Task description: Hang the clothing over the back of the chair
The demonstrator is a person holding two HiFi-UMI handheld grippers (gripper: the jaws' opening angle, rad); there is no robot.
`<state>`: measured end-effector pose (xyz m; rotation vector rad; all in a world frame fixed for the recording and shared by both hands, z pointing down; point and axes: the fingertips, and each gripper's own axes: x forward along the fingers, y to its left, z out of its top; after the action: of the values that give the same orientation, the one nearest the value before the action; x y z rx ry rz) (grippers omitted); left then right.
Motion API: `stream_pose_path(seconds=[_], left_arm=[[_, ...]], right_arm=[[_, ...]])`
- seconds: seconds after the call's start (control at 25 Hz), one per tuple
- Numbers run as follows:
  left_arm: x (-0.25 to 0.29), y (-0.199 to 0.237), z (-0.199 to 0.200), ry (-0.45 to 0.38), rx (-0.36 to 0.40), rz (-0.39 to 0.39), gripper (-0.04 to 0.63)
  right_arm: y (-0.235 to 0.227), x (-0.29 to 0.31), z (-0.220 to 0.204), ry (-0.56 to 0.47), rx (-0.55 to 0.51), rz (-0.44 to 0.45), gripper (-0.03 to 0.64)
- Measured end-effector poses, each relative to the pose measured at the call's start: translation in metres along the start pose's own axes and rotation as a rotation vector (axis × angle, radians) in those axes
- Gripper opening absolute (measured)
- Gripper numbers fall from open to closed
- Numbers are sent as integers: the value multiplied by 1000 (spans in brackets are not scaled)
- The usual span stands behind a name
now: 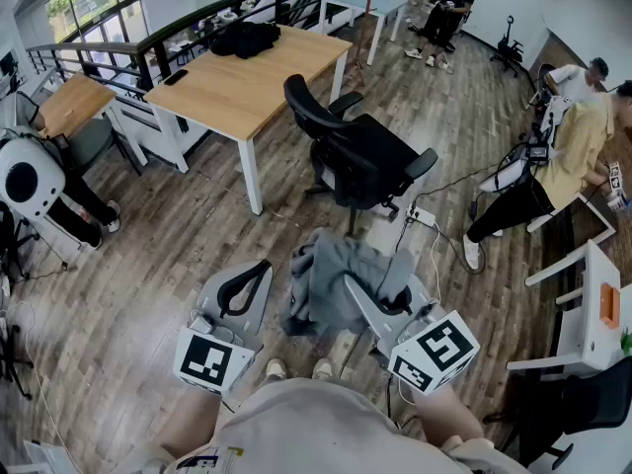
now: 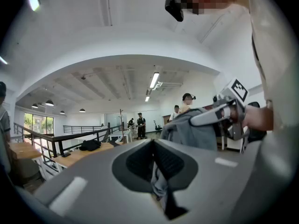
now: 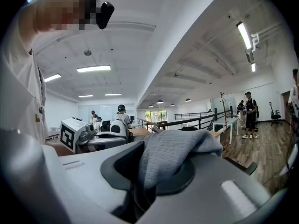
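The grey clothing (image 1: 331, 282) hangs bunched in front of me over the wooden floor. My right gripper (image 1: 353, 286) is shut on it, and in the right gripper view the cloth (image 3: 175, 155) drapes over and between the jaws. My left gripper (image 1: 262, 269) stands level just left of the bundle, with its jaws together. A thin strip of grey fabric (image 2: 158, 181) sits pinched between them in the left gripper view. The head view does not show how that strip joins the bundle. The black office chair (image 1: 360, 156) stands a step ahead, its back (image 1: 304, 105) towards the table.
A wooden table (image 1: 252, 82) with a black bag (image 1: 245, 39) stands behind the chair. A power strip and cables (image 1: 423, 216) lie on the floor right of the chair. A person (image 1: 553, 166) is at the right, near a white desk (image 1: 591, 309). A white robot (image 1: 30, 181) is at the left.
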<state>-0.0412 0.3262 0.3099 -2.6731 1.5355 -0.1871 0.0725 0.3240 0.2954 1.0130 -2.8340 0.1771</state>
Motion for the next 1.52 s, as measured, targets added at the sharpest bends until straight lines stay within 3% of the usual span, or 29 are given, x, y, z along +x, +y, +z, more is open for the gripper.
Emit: stream_pose_path(seconds=[0.84,1.2,1.52], left_arm=[[54,-40,-15,38,12,5,0],[87,-69,-26,67,15,63,0],[101,-58,-24,55,-12,121,0]], right_arm=[[-64,-26,-28,2,47,-21,69],[-103,-41,-41,-5,32,28,69],[-119,-31,-34,-41,-2,74,69]])
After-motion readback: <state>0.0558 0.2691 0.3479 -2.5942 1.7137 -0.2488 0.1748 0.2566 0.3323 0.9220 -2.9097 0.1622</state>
